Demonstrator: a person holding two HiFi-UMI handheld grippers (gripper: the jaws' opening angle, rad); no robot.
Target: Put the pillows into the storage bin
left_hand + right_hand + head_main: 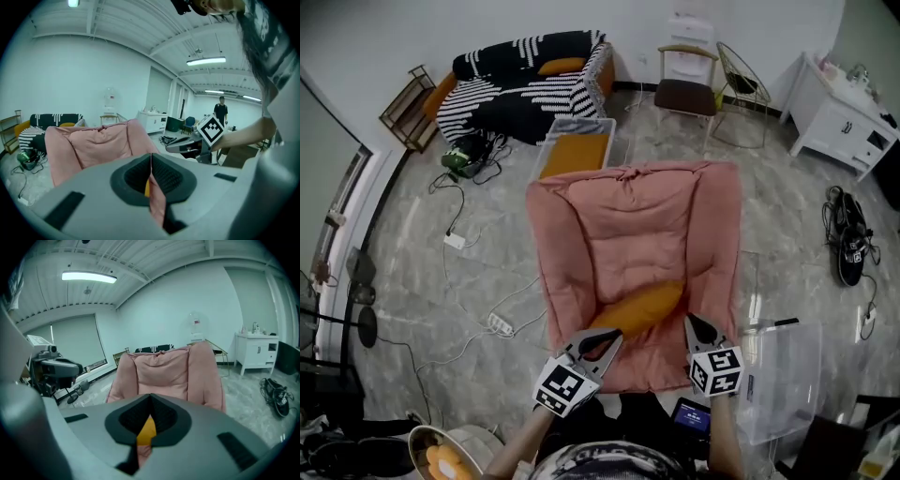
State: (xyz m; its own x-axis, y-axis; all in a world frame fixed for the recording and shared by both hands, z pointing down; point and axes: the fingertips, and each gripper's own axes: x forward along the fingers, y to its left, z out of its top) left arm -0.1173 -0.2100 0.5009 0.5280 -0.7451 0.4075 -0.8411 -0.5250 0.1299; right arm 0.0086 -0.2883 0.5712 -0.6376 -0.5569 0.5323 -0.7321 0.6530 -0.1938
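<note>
Both pairs of jaws are pressed fully together and hold nothing. The left gripper (609, 337) and the right gripper (692, 323) hang side by side at the near edge of a pink lounge chair (628, 225), each pointing forward and slightly down.

Just beyond them, at twelve o'clock, an orange pillow (642, 307) lies slantwise on the chair's seat. Its near end is almost touching the left jaws, and the right jaws are just beside its other end. At three o'clock from the right gripper a clear plastic container (783, 375) stands on the floor.

Past the chair's back, at about eleven o'clock, sits the storage bin (577, 125), which seems to have one orange pillow (575, 153) in it already. Further off, a striped sofa (520, 89) carries another orange pillow (561, 66).

The step in hand looks like the approach to the chair pillow. Next, the jaws need to open and close on the pillow's ends before it can be lifted and carried to the bin.
</note>
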